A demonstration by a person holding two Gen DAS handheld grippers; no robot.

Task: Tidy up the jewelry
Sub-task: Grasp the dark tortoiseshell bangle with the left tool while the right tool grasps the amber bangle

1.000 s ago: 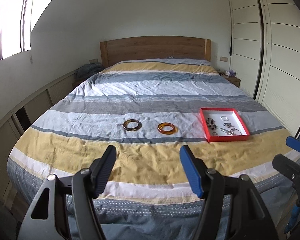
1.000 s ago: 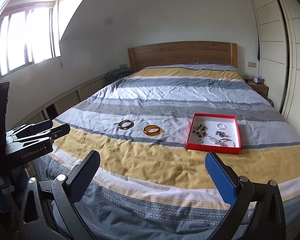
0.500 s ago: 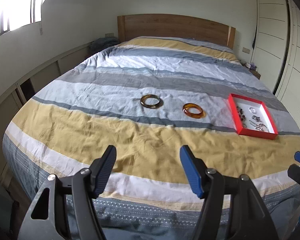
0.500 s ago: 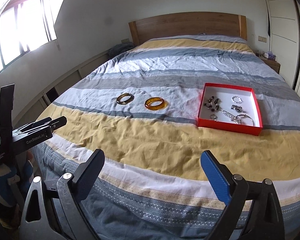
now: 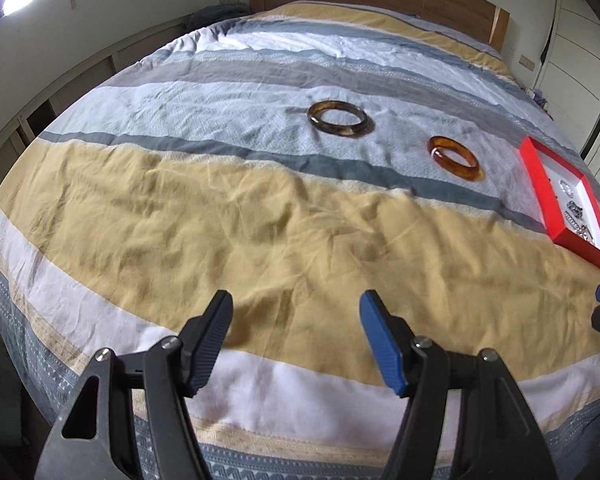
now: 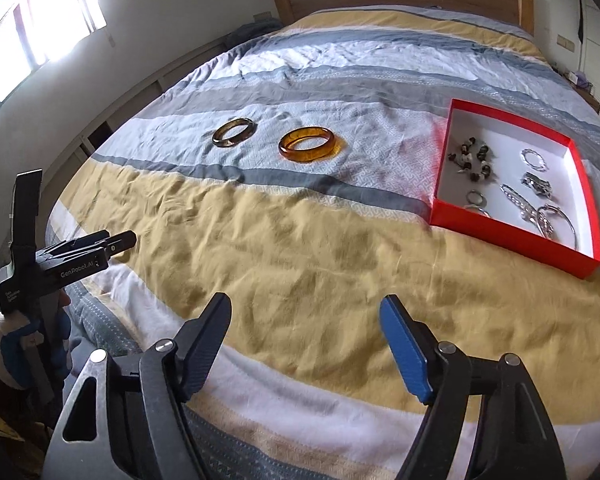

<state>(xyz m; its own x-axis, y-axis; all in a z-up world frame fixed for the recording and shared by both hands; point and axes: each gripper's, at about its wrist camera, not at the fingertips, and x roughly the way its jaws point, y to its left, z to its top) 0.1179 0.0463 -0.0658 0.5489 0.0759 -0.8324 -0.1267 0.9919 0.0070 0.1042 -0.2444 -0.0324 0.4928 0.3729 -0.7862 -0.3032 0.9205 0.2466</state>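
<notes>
Right wrist: orange bangle (image 6: 311, 144) between brown bangle (image 6: 233, 132) and red box (image 6: 512, 236)

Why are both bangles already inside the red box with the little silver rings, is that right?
Not quite. The dark bangle and the amber bangle lie on the bedspread, outside the red box. The right wrist view shows it. The little silver rings are inside the box.

Two low wrist views from the foot, sharing the bed (image 5: 260, 208), right nearer box (image 6: 512, 232).
</notes>
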